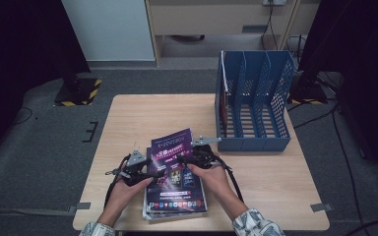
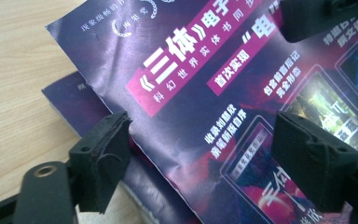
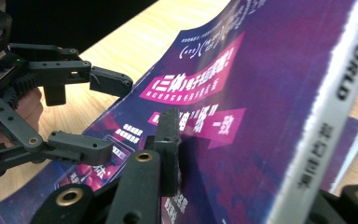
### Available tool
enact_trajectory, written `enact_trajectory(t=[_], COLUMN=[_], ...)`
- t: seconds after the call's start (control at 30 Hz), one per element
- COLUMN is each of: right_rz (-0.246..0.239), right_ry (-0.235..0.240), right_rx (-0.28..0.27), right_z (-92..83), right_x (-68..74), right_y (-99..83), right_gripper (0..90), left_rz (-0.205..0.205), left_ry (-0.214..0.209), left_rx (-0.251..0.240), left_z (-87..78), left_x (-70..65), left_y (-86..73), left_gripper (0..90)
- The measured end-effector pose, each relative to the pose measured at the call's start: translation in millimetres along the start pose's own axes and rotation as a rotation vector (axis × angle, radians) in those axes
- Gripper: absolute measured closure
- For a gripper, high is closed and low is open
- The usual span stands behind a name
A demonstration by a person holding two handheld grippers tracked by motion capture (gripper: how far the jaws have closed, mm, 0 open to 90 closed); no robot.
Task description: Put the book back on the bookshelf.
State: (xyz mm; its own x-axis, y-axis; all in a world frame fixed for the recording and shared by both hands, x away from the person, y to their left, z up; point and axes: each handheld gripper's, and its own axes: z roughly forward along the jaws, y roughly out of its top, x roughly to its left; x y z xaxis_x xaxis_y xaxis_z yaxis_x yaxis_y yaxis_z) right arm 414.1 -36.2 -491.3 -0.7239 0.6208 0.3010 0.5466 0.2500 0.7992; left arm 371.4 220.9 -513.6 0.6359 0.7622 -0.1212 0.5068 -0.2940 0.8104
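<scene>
A purple magazine (image 1: 173, 160) with pink title bars lies at the table's near middle, on top of a small stack (image 1: 177, 206). Its right side is tilted up. My right gripper (image 1: 186, 160) is shut on that raised spine edge (image 3: 326, 121), with one pad (image 3: 168, 140) pressed on the cover. The other jaw is mostly hidden behind the spine. My left gripper (image 1: 158, 173) is open at the magazine's left edge. Its jaws stand wide apart over the cover (image 2: 200, 93), one pad (image 2: 103, 156) touching the paper's edge. From the right gripper view the left gripper (image 3: 114, 114) is also open.
A blue three-slot file rack (image 1: 256, 98) stands at the table's back right, with a dark red folder (image 1: 222, 101) in its left slot. Bare wooden table (image 1: 142, 113) stretches to the left and behind the stack. Cables lie on the floor to the right.
</scene>
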Motion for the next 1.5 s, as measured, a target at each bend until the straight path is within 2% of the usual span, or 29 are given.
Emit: enact_trajectory(t=[0.17, 0.43, 0.53, 0.8, 1.03, 1.27, 1.37, 1.43, 1.5], right_rz=[-0.022, -0.073, -0.090, -0.151, -0.149, -0.158, -0.165, -0.167, -0.174], right_ry=[0.000, -0.015, -0.015, -0.010, -0.010, -0.011, -0.012, -0.013, -0.011], right_rx=[-0.036, -0.093, -0.106, -0.147, -0.154, -0.163, -0.172, -0.180, -0.185], right_z=[-9.3, -21.8, -23.2, -29.1, -30.2, -30.1, -31.0, -31.9, -32.4], right_x=[-3.6, -4.2, -2.5, 5.7, 5.4, 6.2, 6.4, 6.7, 7.0], right_y=[0.8, 4.8, 6.7, 11.2, 10.6, 10.5, 10.7, 11.2, 11.7], right_gripper=[75.1, 76.5, 76.9, 77.4, 77.5, 77.6, 77.7, 77.8, 77.9], left_rz=[-0.015, -0.021, -0.031, -0.028, -0.022, -0.023, -0.046, -0.049, -0.076], left_ry=[0.001, -0.028, -0.037, -0.075, -0.102, -0.136, -0.150, -0.150, -0.144], left_rx=[-0.020, -0.006, 0.008, 0.019, 0.017, 0.019, 0.018, 0.020, 0.015], left_z=[0.0, 3.3, 5.4, 10.2, 13.6, 14.2, 13.0, 11.9, 9.6], left_x=[-1.0, -1.3, -0.9, -3.1, -4.5, -5.6, -3.6, -2.4, 0.6], left_y=[3.8, 2.6, 1.7, 3.8, 3.9, 4.5, 5.2, 6.4, 8.1], left_gripper=[15.5, 15.3, 14.9, 12.7, 11.1, 15.4, 18.5, 22.7, 28.5])
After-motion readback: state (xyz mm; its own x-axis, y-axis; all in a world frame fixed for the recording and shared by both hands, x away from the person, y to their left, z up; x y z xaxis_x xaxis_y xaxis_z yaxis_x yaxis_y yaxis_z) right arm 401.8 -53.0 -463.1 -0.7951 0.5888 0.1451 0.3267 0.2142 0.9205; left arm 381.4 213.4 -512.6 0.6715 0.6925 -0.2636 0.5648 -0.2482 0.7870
